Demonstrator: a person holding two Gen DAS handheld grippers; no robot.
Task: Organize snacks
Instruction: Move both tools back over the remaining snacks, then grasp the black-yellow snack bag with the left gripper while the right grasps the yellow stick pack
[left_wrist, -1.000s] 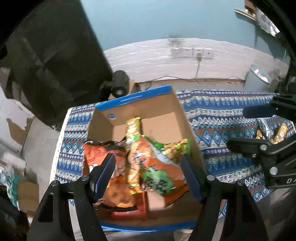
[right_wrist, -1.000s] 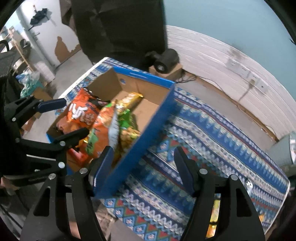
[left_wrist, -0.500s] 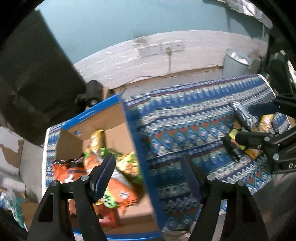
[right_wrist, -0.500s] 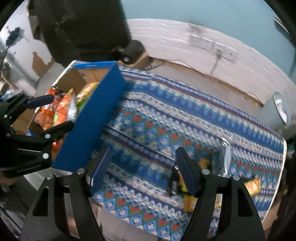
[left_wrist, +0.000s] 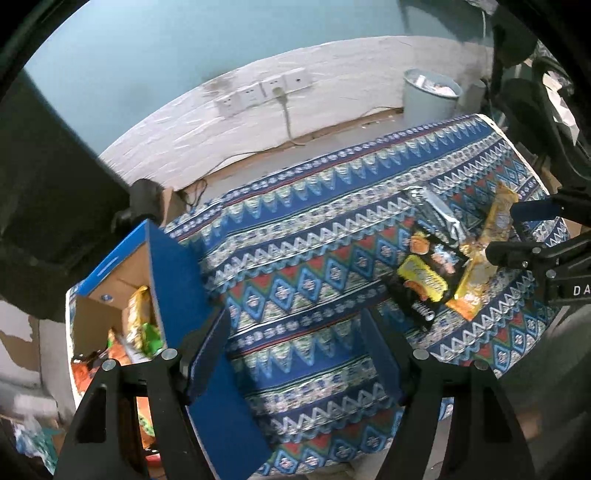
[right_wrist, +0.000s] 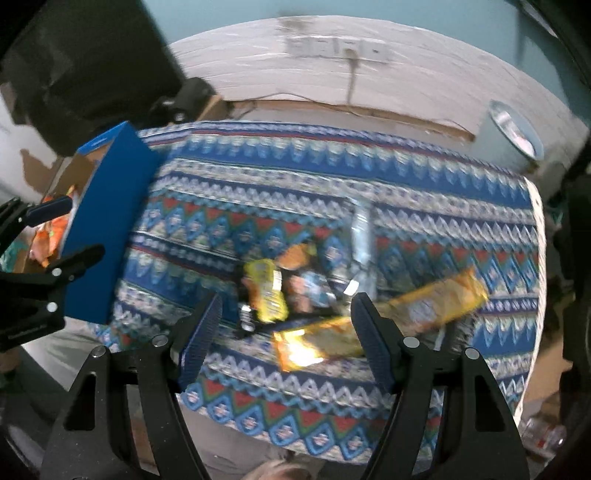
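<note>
Left claw (left_wrist: 295, 350) is hanging over the patterned desk (left_wrist: 314, 236), jaws apart, nothing between them. The blue cardboard box (left_wrist: 177, 280) is sitting just to its left, its near wall crossing the left finger; orange and green snack bags (left_wrist: 140, 328) are lying inside.

Right claw (right_wrist: 286, 332) is hovering with jaws apart and empty, directly above the loose snacks. A black snack bag (right_wrist: 280, 288) is lying between and just ahead of its fingers, touching an orange packet (right_wrist: 317, 343) below it. A long yellow packet (right_wrist: 436, 302) is lying to the right; a silver packet (right_wrist: 360, 236) is lying farther ahead. Picture is blurred.
</note>
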